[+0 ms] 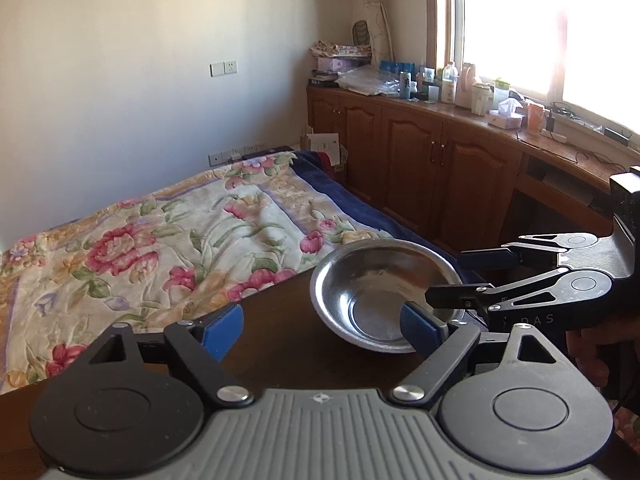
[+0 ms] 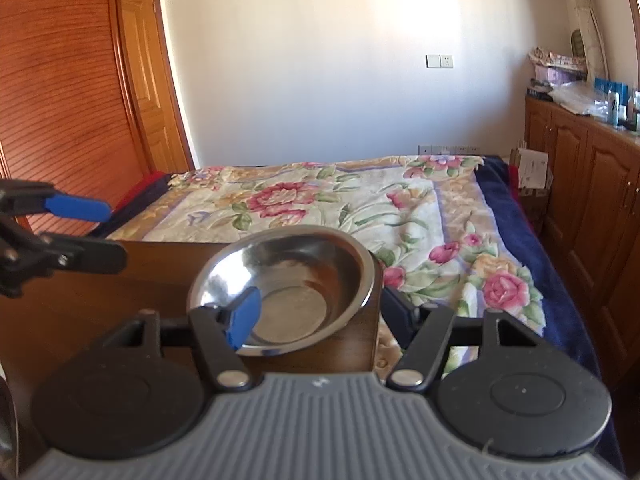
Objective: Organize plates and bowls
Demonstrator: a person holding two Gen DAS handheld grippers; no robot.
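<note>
A shiny steel bowl sits at the far right corner of a dark wooden table; it also shows in the right wrist view. My left gripper is open, its right finger at the bowl's near rim, its left finger over bare table. My right gripper is open and straddles the bowl: its left finger is inside the near rim, its right finger is beyond the table's right edge. The right gripper shows in the left wrist view, the left one in the right wrist view.
A bed with a floral quilt lies just behind the table. Wooden cabinets with bottles and clutter run along the right under a bright window. A wooden wardrobe stands at the left.
</note>
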